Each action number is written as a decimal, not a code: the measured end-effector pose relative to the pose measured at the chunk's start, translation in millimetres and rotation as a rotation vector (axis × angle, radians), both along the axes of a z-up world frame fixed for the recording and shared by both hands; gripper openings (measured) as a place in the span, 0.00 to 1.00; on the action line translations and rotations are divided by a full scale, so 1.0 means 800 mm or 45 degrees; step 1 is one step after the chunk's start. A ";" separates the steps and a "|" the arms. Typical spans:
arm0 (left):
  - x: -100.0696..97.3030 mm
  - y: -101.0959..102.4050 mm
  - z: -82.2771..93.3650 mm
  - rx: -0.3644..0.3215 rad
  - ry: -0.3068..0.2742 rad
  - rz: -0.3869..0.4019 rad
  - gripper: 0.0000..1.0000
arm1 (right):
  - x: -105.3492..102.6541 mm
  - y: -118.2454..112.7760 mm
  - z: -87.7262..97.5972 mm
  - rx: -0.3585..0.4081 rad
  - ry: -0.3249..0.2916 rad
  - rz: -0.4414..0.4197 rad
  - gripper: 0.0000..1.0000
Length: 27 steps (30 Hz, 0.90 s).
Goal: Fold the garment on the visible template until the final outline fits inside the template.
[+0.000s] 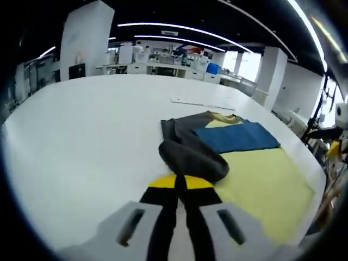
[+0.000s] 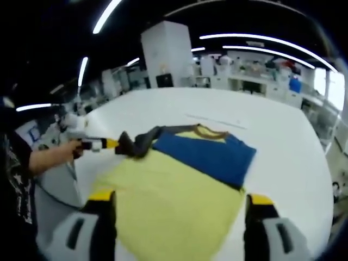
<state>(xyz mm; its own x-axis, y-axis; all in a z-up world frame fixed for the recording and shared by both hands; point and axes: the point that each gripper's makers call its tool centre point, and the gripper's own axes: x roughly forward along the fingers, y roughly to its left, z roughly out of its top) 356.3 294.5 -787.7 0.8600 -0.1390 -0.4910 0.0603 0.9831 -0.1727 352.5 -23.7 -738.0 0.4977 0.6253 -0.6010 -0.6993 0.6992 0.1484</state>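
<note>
On the yellow template (image 1: pixel 269 182) lies the garment, with a blue body (image 1: pixel 236 137) and dark grey sleeves. My left gripper (image 1: pixel 180 184) is shut on a bunched grey sleeve (image 1: pixel 190 156) at the template's left edge. In the right gripper view, the left gripper (image 2: pixel 115 143) comes in from the left, held by a person's hand (image 2: pixel 64 150), and pinches the same sleeve (image 2: pixel 138 142). The blue body (image 2: pixel 209 153) covers the template's (image 2: pixel 168 204) far part. My right gripper (image 2: pixel 176 205) hovers over the near part of the template, open, its jaws wide apart with nothing between them.
A large white table (image 1: pixel 87 130) carries everything. A thin white strip (image 1: pixel 202 103) lies on it beyond the garment. The table's right edge (image 1: pixel 304 155) runs close to the template. Pillars and work benches stand far behind.
</note>
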 end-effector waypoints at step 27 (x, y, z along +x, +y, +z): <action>0.085 -0.082 0.123 -0.027 -0.240 -0.190 0.00 | -0.022 -0.007 0.010 0.013 -0.005 0.036 0.99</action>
